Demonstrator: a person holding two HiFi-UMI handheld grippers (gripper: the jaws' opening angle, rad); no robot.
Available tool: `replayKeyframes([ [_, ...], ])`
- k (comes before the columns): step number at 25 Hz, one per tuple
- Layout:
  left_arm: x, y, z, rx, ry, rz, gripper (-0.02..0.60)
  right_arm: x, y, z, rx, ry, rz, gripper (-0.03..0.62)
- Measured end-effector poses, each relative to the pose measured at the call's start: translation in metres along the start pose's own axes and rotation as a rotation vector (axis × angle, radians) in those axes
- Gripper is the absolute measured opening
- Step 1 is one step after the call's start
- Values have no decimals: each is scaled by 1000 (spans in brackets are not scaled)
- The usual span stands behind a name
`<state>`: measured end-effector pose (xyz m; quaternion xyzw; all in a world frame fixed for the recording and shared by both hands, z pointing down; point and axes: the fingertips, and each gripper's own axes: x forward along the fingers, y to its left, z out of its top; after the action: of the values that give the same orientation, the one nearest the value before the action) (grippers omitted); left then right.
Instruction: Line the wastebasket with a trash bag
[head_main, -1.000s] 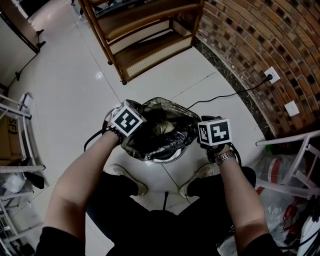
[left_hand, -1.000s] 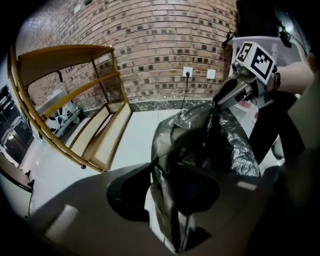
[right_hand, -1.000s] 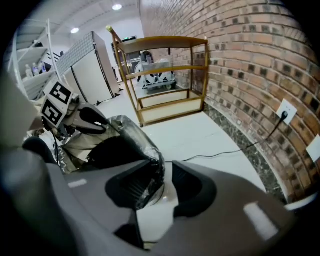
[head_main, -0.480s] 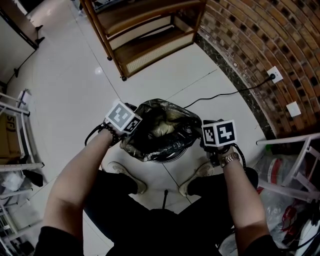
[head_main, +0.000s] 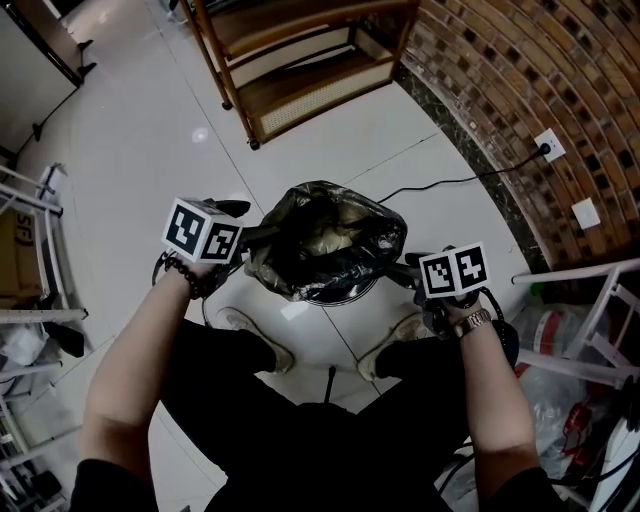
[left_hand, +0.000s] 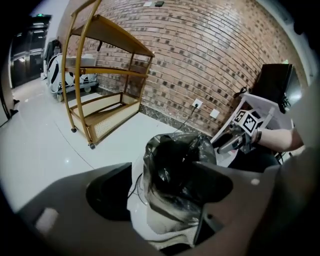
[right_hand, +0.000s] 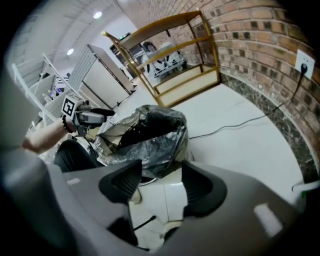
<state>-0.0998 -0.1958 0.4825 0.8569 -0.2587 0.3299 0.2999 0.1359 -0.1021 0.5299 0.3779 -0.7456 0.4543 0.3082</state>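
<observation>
Though crumpled, trash bag (head_main: 325, 240) over wastebasket (head_main: 343, 294).

1 wastebasket (head_main: 340, 293), 1 trash bag (head_main: 325, 240), 2 grippers: L gripper (head_main: 245, 222) + R gripper (head_main: 400, 272), 1 shelf unit (head_main: 300, 70).

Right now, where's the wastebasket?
Head view, centre: the wastebasket stands on the white floor between the left gripper and right gripper, just ahead of the person's shoes, with the wooden shelf beyond it.
</observation>
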Motion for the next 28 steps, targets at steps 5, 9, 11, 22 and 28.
replayKeyframes([
  [5, -14, -42, -35, 160, 83, 8, 360, 13, 6, -17, -58, 74, 7, 252],
  [9, -16, -77, -62, 152, 102, -32, 356, 21, 4, -20, -59, 93, -9, 252],
  [11, -18, -83, -75, 72, 91, -41, 342, 24, 4, -22, -58, 99, -14, 252],
  [22, 2, -85, -119, -58, 144, -15, 230, 7, 9, -33, -70, 67, -15, 3],
  [28, 8, -88, -124, -29, 181, -20, 233, 0, 7, -53, -58, 116, -21, 3],
])
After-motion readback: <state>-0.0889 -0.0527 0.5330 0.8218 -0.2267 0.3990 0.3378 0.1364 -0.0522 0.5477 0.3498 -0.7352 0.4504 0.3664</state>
